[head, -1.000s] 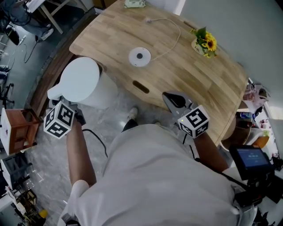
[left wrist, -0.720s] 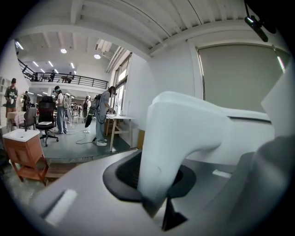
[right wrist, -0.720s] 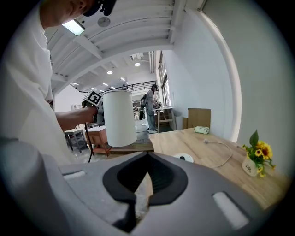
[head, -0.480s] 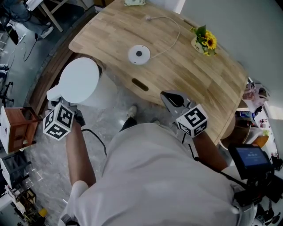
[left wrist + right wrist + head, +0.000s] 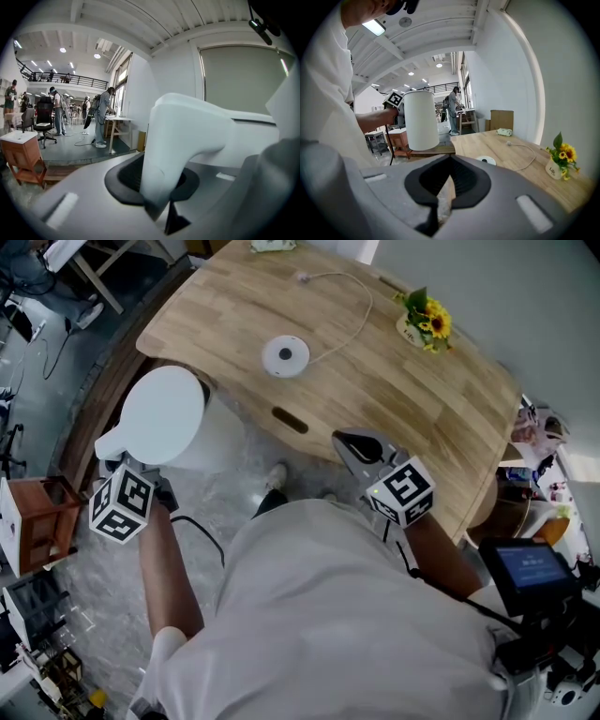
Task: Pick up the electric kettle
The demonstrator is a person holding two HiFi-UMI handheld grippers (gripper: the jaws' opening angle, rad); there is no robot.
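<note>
In the head view, the left gripper is gripping the white electric kettle by its handle and is holding it in the air beside the near left edge of the wooden table, over the floor. The right gripper is hovering at the table's near edge, well apart from the kettle. The round white base is sitting on the table with its cord trailing away toward the far edge, and a small pot of yellow flowers is standing near the far right edge.

In the left gripper view, the jaws are standing narrow and pressing on the white handle, which is filling the space between them; the kettle's body is taking up the right side of the frame.

In the right gripper view, the jaws are meeting with nothing between them. Beyond them the kettle is hanging clear of the tabletop at the left, with the left gripper's marker cube showing behind it, while the base and the flowers are sitting on the table to the right
</note>
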